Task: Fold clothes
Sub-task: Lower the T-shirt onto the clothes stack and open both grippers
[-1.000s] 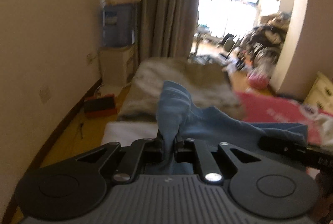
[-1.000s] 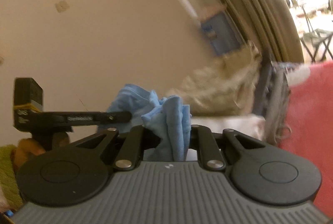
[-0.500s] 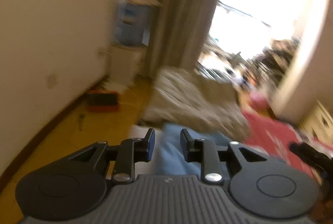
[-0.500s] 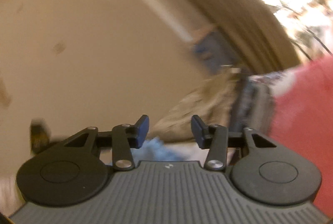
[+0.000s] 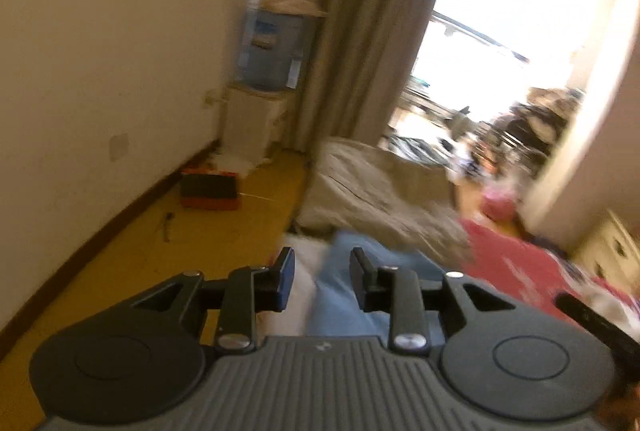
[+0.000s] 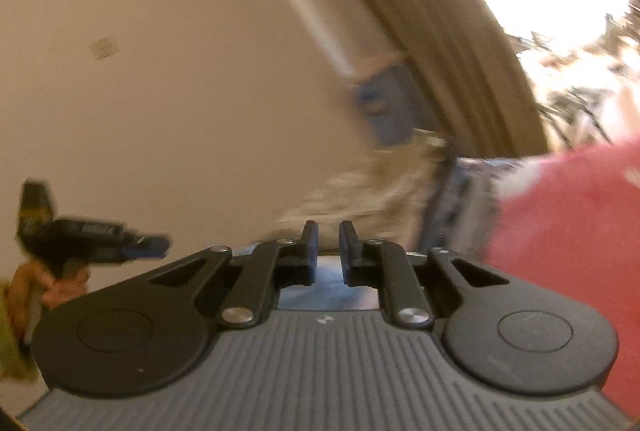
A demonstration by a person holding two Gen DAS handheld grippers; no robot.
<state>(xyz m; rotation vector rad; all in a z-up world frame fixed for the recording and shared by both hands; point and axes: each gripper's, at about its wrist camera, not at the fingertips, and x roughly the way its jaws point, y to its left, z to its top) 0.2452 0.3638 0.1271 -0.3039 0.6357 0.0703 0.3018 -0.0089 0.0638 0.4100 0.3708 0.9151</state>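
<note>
Both hand-held grippers, left (image 5: 322,281) and right (image 6: 328,251), are hovering empty, left gaping, right narrowly parted, above the blue garment (image 5: 344,295) lying on the bed (image 5: 300,295), so each should be pinching 1 corner squarely.

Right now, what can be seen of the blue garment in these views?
The blue garment looks like soft, light blue cloth, lying fairly flat on the white surface, beside grey bedding and red fabric. The left gripper is open above it, with nothing between its fingers. Motion blur hides seams and shape; the gripper body covers its near part.
</note>
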